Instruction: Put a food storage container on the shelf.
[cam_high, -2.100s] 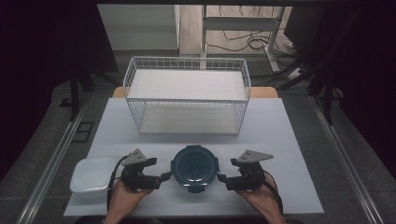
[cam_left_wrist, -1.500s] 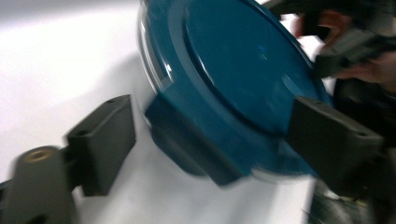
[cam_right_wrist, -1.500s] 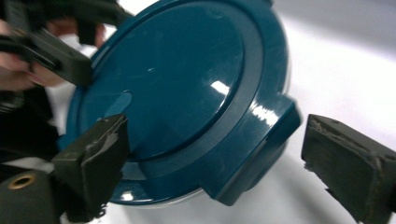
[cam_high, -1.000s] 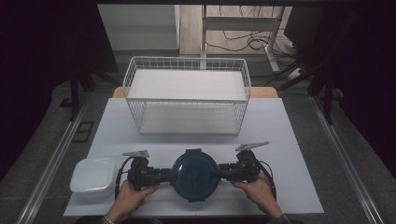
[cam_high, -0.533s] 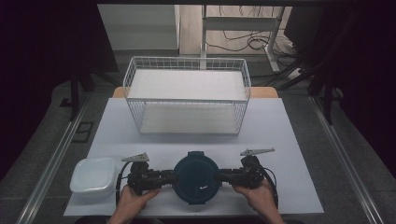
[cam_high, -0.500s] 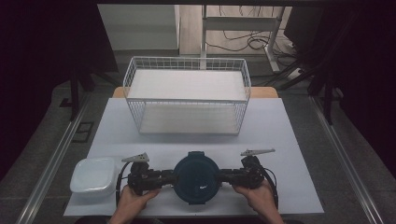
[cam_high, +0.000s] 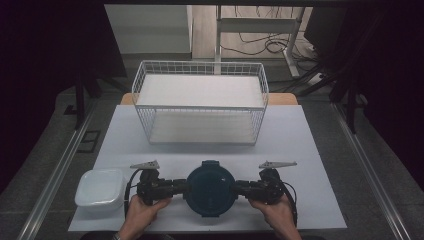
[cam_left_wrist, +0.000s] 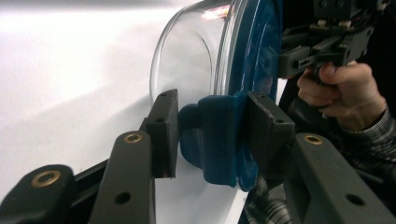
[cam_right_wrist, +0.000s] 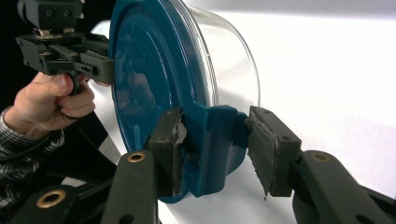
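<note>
The round glass container with the blue lid sat at the counter's six o'clock edge. The left hand-held gripper and right hand-held gripper each straddled a lid clasp, one pad touching, not yet clenched; the lid looked still on, both latches likely unfinished.

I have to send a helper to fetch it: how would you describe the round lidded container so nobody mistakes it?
On the white table, in front of the wire basket, sits a round clear container with a dark blue lid. Unlike the square white tub at the left, it is round, with clip tabs on its lid.
</note>
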